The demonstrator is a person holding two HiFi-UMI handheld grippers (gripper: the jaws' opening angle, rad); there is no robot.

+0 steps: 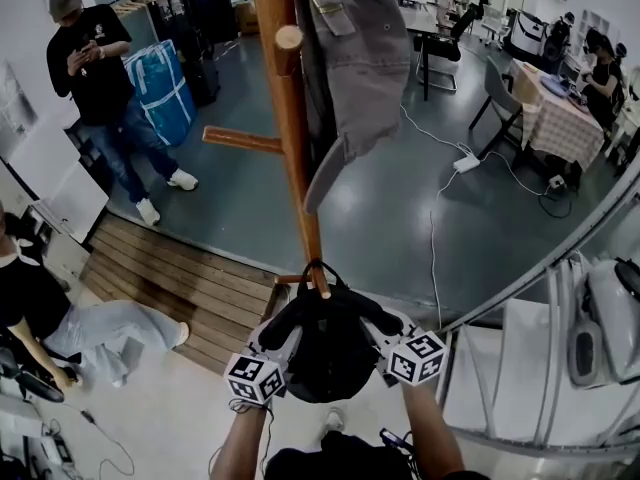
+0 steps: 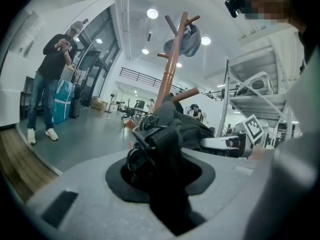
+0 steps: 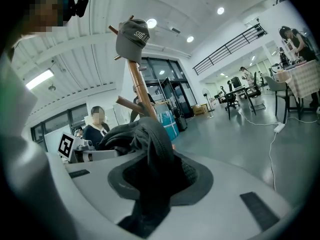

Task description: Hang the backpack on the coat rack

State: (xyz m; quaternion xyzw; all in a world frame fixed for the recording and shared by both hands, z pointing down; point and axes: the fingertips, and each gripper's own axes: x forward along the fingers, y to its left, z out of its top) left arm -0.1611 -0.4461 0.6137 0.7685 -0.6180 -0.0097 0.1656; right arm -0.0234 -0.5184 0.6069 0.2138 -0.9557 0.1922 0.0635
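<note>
A black backpack point(image 1: 325, 343) hangs between my two grippers, low against the wooden coat rack point(image 1: 290, 118). Its top loop point(image 1: 318, 268) sits at the tip of a low peg point(image 1: 318, 290); whether it rests on the peg I cannot tell. My left gripper point(image 1: 288, 336) is shut on the bag's left strap point(image 2: 160, 149). My right gripper point(image 1: 378, 326) is shut on the right strap point(image 3: 152, 154). In each gripper view black fabric fills the jaws and hides the pads. A grey cap point(image 1: 360, 58) hangs from an upper peg of the rack.
A standing person point(image 1: 95, 68) looks at a phone beside a blue bag point(image 1: 160, 88). Another person point(image 1: 40, 318) sits at the left by a wooden platform point(image 1: 170, 288). A metal shelf unit point(image 1: 560, 348) stands close on the right. A cable and power strip point(image 1: 465, 160) lie on the floor.
</note>
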